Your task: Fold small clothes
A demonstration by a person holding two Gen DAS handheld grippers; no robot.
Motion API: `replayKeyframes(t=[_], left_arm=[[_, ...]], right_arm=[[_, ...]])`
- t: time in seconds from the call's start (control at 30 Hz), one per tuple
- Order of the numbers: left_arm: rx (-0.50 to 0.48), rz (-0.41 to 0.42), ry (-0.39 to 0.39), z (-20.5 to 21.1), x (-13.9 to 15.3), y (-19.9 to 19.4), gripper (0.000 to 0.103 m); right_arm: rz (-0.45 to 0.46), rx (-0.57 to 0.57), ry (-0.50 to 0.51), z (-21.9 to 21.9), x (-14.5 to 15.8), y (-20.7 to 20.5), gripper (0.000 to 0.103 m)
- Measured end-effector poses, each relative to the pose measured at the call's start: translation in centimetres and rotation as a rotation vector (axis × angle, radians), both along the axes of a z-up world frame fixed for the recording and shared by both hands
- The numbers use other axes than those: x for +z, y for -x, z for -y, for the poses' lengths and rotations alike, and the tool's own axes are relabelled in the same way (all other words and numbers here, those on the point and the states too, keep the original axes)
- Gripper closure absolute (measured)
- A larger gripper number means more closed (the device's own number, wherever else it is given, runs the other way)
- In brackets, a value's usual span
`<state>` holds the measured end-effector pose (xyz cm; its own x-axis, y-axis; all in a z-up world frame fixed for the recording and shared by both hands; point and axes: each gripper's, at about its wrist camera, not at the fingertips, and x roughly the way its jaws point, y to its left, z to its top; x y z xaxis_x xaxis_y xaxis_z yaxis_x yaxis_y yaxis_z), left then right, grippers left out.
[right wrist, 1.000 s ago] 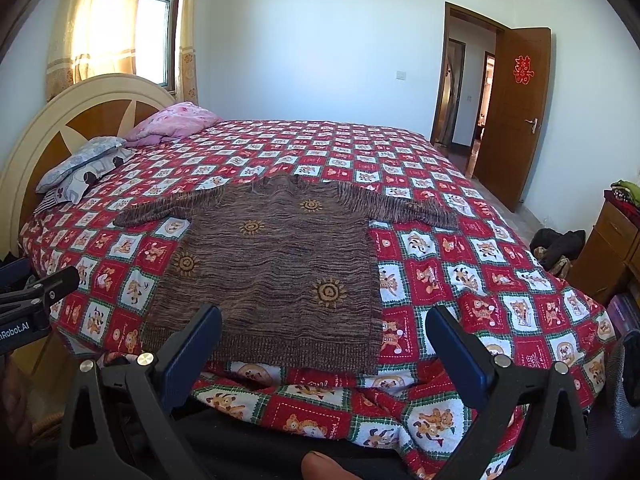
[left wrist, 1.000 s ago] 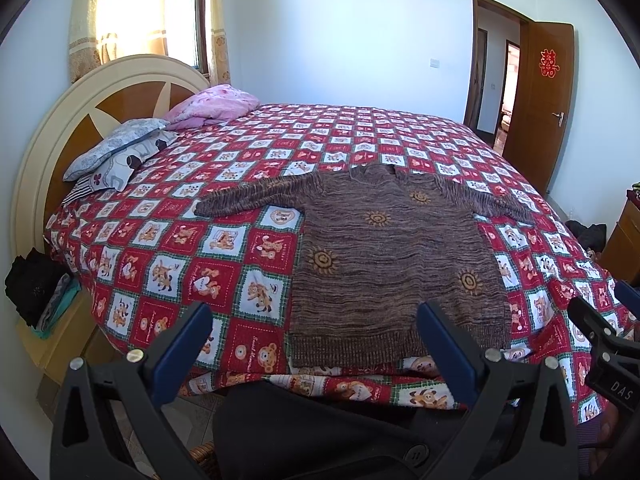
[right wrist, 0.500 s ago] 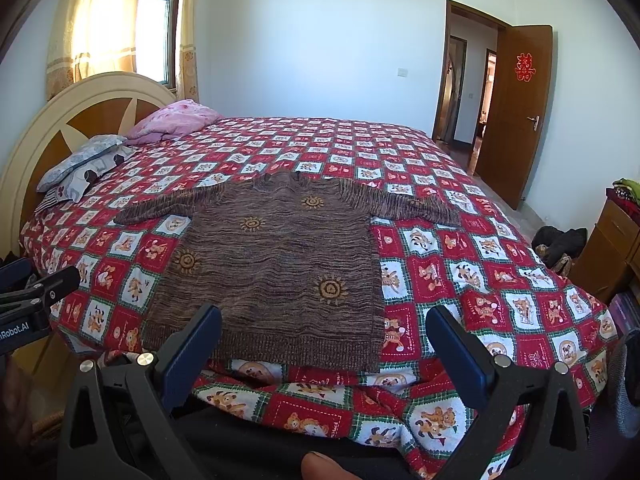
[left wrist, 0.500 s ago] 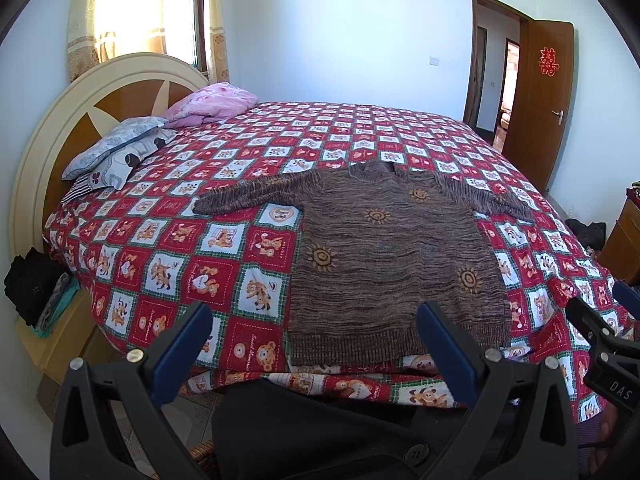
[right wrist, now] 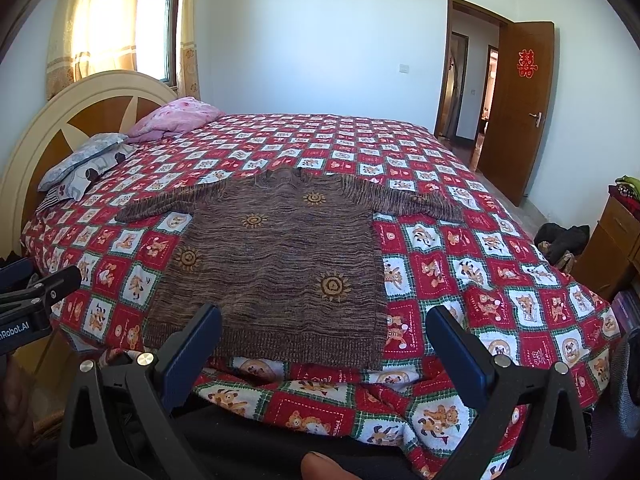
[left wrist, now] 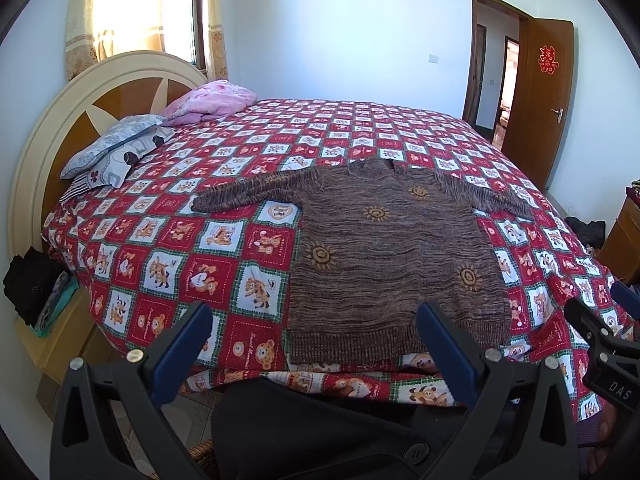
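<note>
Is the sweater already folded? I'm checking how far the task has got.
No, the brown sweater lies flat on the bedspread with both sleeves spread out to the sides.

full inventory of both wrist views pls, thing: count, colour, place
sweater: 1, brown with orange suns, flat on bed, sleeves spread
bedspread: 1, red checked, covering bed
pillows: 2, grey patterned, by headboard
quilt: 1, pink, beside pillows
headboard: 1, cream and brown, bed's left end
door: 1, brown, open, far right
curtain: 1, yellow, window
cabinet: 1, brown, right edge
left gripper: 1, black, blue pads, open, before hem
right gripper: 1, same, open, before hem
</note>
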<state>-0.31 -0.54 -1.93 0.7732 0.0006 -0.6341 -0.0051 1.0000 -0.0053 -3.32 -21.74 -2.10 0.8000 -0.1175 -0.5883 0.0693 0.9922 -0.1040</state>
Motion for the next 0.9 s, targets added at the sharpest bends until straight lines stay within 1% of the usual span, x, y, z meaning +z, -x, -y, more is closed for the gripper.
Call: replayKeyframes(t=[0.33,0.43,0.53,0.6,0.67,0.9], left_arm=[[-0.012,-0.035,0.010,0.6,-1.0,-0.1,0.000],[-0.025,-0.062,0.017,0.3,-1.0,-1.1,0.000],[-0.027,-0.077,0.012,0.3,-1.3,-1.8,0.000],[-0.023,-0.078,-0.005,0.4,-1.4,-2.2,0.000],[-0.022,-0.087,-0.020,0.6,-1.8,-2.9,0.000],[-0.039,-0.135,-0.085,1.2,-3.8,-6.1,0.000]], right_arm=[[-0.010,-0.003,-0.009,0.4,-0.4,-0.6,0.001],[-0.013,-0.012,-0.004,0.7,-0.8,-1.2,0.001],[-0.007,-0.015,0.024,0.7,-1.2,-1.8,0.001],[-0.010,-0.014,0.042,0.8,-1.6,-2.4,0.001],[-0.021,-0.014,0.037,1.1,-1.9,-3.2,0.001],[-0.060,-0.030,0.074,2.1,-3.8,-6.6,0.001]])
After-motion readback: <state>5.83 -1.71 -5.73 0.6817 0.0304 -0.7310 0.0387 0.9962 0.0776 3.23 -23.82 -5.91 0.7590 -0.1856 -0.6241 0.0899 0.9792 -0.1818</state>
